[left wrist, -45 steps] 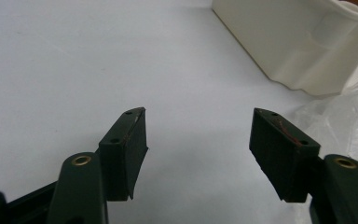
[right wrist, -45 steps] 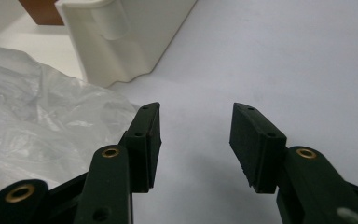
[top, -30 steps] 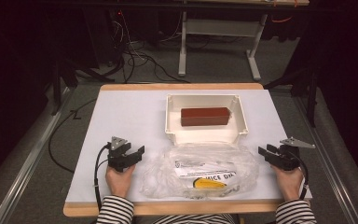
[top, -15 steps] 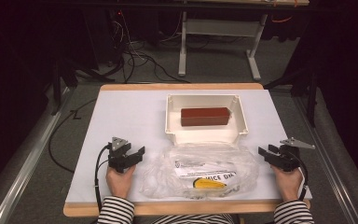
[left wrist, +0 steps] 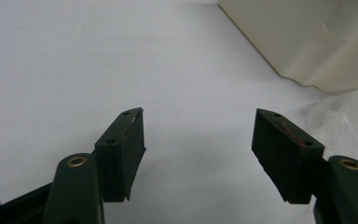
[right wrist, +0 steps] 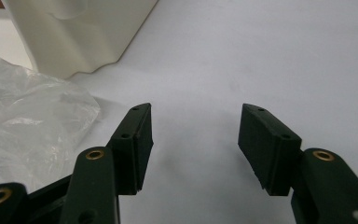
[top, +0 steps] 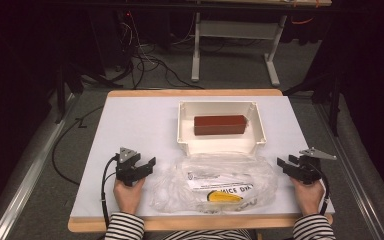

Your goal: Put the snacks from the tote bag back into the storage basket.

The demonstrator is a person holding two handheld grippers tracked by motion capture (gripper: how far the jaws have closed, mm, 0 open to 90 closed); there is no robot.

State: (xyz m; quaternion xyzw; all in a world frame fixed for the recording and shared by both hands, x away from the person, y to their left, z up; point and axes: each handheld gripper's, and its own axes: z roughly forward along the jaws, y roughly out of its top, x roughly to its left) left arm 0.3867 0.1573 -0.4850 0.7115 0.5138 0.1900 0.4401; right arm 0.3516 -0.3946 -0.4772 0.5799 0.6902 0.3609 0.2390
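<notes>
The left tool rests on the worktop, its jaws apart with nothing but bare white surface between them; the left gripper view shows this gap plainly. A hand in a striped sleeve holds it from behind, and its cable trails off the near edge. The right tool sits on the worktop too, near the right edge, jaws spread and empty. They have just been opening wider, with nothing between them. The right hand grips it from below.

Between the two tools, near the front edge, lies a crumpled clear bag. Inside it are a white printed sheet and something yellow. The left tool is just beside the bag's left end without touching it; the right tool is just beside its right end, also apart from it. In the right gripper view the bag's plastic lies left of the jaws.

Just behind the bag stands a white bin, open on top, with a brown block lying lengthwise in it.
</notes>
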